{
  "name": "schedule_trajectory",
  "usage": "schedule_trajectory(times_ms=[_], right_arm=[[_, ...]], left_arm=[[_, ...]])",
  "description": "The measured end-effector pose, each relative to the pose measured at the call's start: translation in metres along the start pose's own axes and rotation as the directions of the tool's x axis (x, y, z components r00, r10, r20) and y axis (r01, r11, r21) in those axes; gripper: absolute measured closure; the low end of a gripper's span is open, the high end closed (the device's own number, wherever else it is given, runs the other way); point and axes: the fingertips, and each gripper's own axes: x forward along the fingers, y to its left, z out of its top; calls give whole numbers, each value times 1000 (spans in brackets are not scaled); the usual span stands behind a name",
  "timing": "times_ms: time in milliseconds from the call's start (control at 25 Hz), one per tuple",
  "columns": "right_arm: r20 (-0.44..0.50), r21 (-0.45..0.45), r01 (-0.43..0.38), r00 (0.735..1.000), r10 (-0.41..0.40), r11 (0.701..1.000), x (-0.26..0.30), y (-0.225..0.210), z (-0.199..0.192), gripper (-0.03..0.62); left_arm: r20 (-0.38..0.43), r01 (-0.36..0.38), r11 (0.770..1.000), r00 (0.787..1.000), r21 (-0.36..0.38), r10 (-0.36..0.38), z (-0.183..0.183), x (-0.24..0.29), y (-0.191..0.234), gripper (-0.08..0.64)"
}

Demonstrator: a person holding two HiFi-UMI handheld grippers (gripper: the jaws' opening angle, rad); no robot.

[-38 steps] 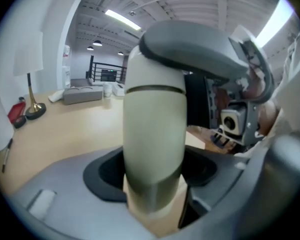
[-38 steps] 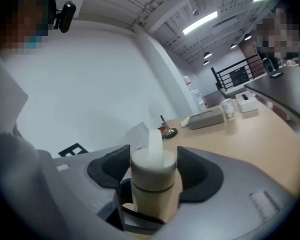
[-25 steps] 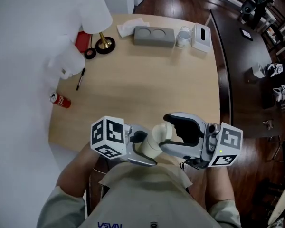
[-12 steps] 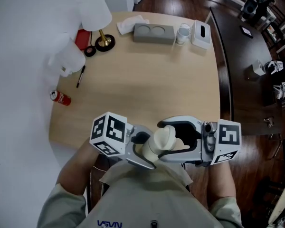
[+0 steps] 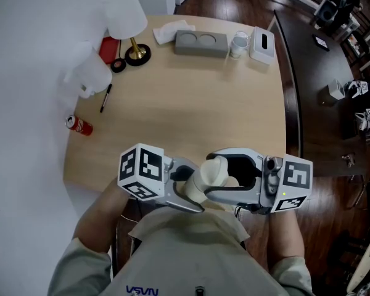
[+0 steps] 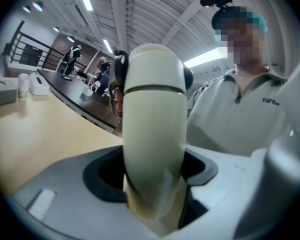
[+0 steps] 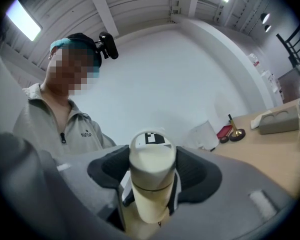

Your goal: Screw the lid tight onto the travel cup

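Right gripper [image 5: 217, 176] jaws just closing round lid [image 5: 213, 167] of travel cup [image 5: 194, 190]; pads now against lid. Its marker cube [image 5: 291, 184] slightly nearer travel cup.

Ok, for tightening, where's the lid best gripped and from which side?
The round side wall of the lid, above the seam, coming in level from the person's right. The travel cup stands roughly upright with the left gripper clamped on its body, leaving only the top free. The right gripper has just been closing its jaws, lid between them.

Partly legible "NAS" lettering [image 6: 271, 101] on person's shirt [image 6: 235, 129]
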Motion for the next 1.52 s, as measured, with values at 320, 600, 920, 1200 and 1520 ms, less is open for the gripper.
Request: schedule_trajectory(times_ms=[320,600,920,1200,1520], right_arm=[[45,-1,371,928,-371,928,-7,-59,2,307],[106,97,650,746,-657,754,-13,-102,-6,310],[83,87,683,721,-688,726,-9,-111,-18,310],[68,31,564,822,-565,825,-5,-94,-14,299],[62,4,233,970,-233,972,-13,-48,8,285]], left_arm=[[26,-507,862,861,-15,507,5,-17,80,247],[24,-836,536,537,-115,843,-1,-35,132,247],[9,-820,547,554,-167,833,-17,-31,139,247],[60,-653,722,731,-226,680,-17,-22,124,247],[78,-268,961,959,-71,273,0,-9,59,247]])
